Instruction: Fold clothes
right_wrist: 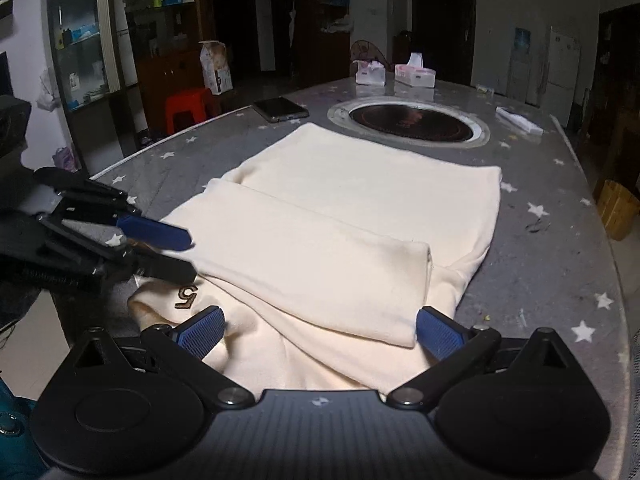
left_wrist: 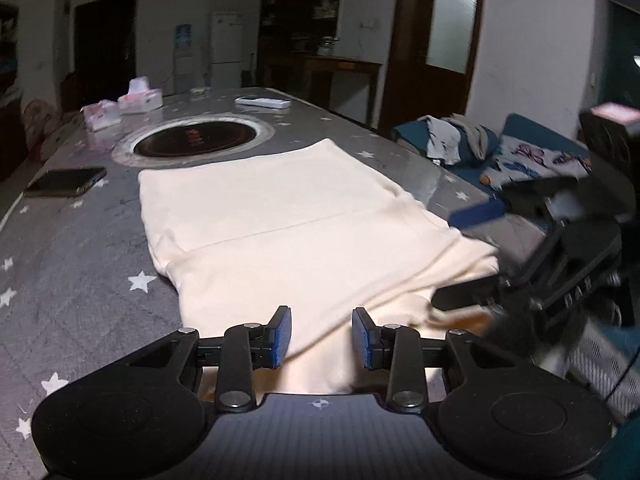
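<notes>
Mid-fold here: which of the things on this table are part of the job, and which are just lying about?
Job:
cream garment, partly folded
left gripper, open
right gripper, open

Lying about:
phone
tissue boxes
white remote
built-in hob

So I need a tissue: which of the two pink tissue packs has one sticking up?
The taller tissue box, nearer the remote; a tissue stands from its top. The crumpled pack beside it is lower.
</notes>
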A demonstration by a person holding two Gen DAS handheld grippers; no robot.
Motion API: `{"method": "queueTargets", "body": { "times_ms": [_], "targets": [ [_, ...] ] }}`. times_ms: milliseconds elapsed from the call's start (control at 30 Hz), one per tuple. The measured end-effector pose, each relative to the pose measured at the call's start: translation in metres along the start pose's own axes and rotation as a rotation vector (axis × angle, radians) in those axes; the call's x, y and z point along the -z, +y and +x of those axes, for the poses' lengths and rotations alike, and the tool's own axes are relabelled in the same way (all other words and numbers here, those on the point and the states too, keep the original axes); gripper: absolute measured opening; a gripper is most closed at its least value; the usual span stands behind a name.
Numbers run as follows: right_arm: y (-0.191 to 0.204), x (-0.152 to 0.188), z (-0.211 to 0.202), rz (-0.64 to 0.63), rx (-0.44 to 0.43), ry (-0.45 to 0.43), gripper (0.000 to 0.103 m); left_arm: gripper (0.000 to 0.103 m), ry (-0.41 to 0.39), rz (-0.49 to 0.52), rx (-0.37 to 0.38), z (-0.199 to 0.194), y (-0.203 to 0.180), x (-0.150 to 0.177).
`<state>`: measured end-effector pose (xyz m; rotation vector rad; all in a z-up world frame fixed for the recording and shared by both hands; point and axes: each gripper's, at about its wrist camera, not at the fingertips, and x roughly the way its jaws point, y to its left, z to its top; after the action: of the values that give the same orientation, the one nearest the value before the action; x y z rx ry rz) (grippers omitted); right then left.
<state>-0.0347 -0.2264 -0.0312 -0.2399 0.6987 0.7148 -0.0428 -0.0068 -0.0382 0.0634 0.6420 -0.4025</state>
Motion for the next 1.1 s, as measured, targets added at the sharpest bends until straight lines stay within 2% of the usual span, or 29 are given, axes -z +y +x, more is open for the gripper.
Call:
{"method": "queueTargets", "body": {
  "times_ms": [67, 233, 533, 667, 767, 833, 967, 1100],
  "targets": [
    [0.004, 0.002, -0.002, -0.029, 0.036, -0.001, 0.103, 0.036, 0.004, 0.038, 0.007, -0.002, -0.008, 0.004],
    [0.012, 0.012, 0.006, -0.095, 0.058, 0.070, 0.103, 0.037, 0.033, 0.121, 0.005, -0.002, -0.015, 0.013],
    [0.009, 0.018, -0.015, -0.150, 0.090, 0.101, 0.103, 0.038, 0.037, 0.134, -0.018, -0.014, -0.007, 0.018],
    [0.014, 0.004, -0.021, -0.134, 0.070, 0.026, 0.103, 0.038, 0.006, 0.134, -0.017, -0.020, -0.008, 0.010],
    [0.018, -0.006, -0.010, -0.136, 0.098, -0.001, 0.103, 0.038, -0.014, 0.117, -0.017, -0.016, -0.008, 0.004],
    [0.020, -0.011, 0.004, -0.130, 0.101, -0.005, 0.103, 0.038, -0.019, 0.113, -0.018, -0.011, -0.010, 0.001],
    [0.027, -0.006, 0.022, -0.165, 0.090, 0.035, 0.103, 0.038, 0.022, 0.129, -0.023, 0.000, -0.009, 0.008],
    [0.023, 0.004, 0.015, -0.161, 0.080, 0.034, 0.103, 0.039, 0.030, 0.138, -0.025, -0.002, -0.001, 0.019]
  ]
}}
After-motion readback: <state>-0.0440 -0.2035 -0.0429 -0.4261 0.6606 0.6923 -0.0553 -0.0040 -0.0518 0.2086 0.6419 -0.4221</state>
